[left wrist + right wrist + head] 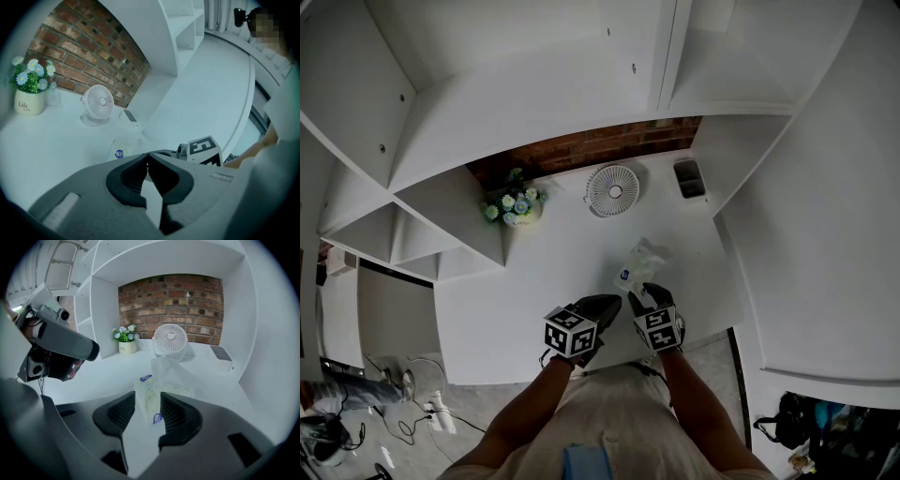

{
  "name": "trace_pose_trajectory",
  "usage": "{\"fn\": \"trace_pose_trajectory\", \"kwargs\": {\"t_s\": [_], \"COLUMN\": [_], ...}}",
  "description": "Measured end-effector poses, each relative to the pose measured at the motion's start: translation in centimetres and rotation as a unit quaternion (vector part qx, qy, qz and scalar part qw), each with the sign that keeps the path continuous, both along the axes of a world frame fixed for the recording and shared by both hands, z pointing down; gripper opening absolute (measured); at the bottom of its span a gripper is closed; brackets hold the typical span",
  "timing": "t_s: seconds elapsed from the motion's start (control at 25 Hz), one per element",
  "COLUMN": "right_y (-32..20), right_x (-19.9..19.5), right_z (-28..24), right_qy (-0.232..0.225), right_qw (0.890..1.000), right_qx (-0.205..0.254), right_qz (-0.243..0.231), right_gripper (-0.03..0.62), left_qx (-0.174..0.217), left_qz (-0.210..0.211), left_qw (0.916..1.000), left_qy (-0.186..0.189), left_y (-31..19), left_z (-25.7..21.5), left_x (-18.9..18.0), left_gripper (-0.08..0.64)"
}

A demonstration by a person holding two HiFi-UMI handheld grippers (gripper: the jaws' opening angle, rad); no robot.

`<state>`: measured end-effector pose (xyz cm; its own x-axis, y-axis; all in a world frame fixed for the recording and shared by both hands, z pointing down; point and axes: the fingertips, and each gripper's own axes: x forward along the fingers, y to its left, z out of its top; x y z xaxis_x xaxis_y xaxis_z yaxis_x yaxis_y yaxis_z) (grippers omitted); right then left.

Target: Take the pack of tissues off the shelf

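Right gripper point(147, 398): jaws apart, tilted down at the white shelf surface point(101, 373); the pads flank a pack without squeezing it.
Pack of tissues point(161, 389): lies flat on the shelf surface, its near end between the right gripper's 2 jaws and the rest reaching out ahead of them.
Long axis: runs straight away from the right gripper toward the back, leaning a little to that gripper's right.
Markings: 1 blue label at the near end between the jaws, 1 on the far left corner.
Wrapper: clear, loose and crumpled at the far end.
Left gripper point(147, 158): jaws together at the tips with nothing between them; it hangs just left of the right gripper, and the pack lies ahead of it, apart.
Fan point(170, 339): small and white, upright beyond the pack's far end, facing the right gripper.
Flower pot point(125, 346): ahead and to the left, by the shelf's side wall.
Grey box point(220, 352): ahead and to the right, by the other wall.
Brick wall point(168, 296): behind all 3.
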<state>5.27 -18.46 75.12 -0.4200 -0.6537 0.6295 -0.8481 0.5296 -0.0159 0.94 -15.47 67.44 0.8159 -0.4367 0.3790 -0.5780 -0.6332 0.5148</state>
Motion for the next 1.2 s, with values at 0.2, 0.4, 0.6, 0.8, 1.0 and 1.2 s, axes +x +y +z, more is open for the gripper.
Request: {"fn": "trace_pose_trajectory", "kwargs": {"t_s": [0.2, 0.4, 0.6, 0.8, 1.0, 1.2], "right_y": [-0.3, 0.0, 0.7, 0.8, 0.9, 1.2], "right_x": [0.0, -0.1, 0.1, 0.1, 0.4, 0.5], "right_z": [-0.8, -1.9, -2.6, -3.7, -5.0, -5.8], "right_qy": [-0.008, -0.010, -0.012, -0.020, -0.023, -0.025], "right_qw": [1.000, 1.000, 1.000, 0.999, 0.999, 0.998], "right_qx": [0.016, 0.021, 0.021, 0.030, 0.043, 0.052], "right_qz": [0.002, 0.004, 0.008, 0.013, 0.022, 0.025], "right_gripper": [0.186, 0.186, 0.186, 0.184, 0.143, 0.106], "left_qx": [0.001, 0.002, 0.006, 0.007, 0.008, 0.010], "left_qz": [0.000, 0.001, 0.003, 0.002, 0.002, 0.002], "left_qw": [1.0000, 1.0000, 0.9999, 0.9999, 0.9998, 0.9998], "left_qy": [0.002, 0.006, 0.009, 0.012, 0.017, 0.019], "left_y": [-0.1, -0.1, 0.0, 0.0, 0.1, 0.2], "left_z": [-0.2, -0.4, -0.6, -0.7, -1.0, -1.3], "left_x": [0.1, 0.2, 0.2, 0.1, 0.0, -0.1], "left_gripper": [0.014, 0.014, 0.014, 0.014, 0.014, 0.014]}}
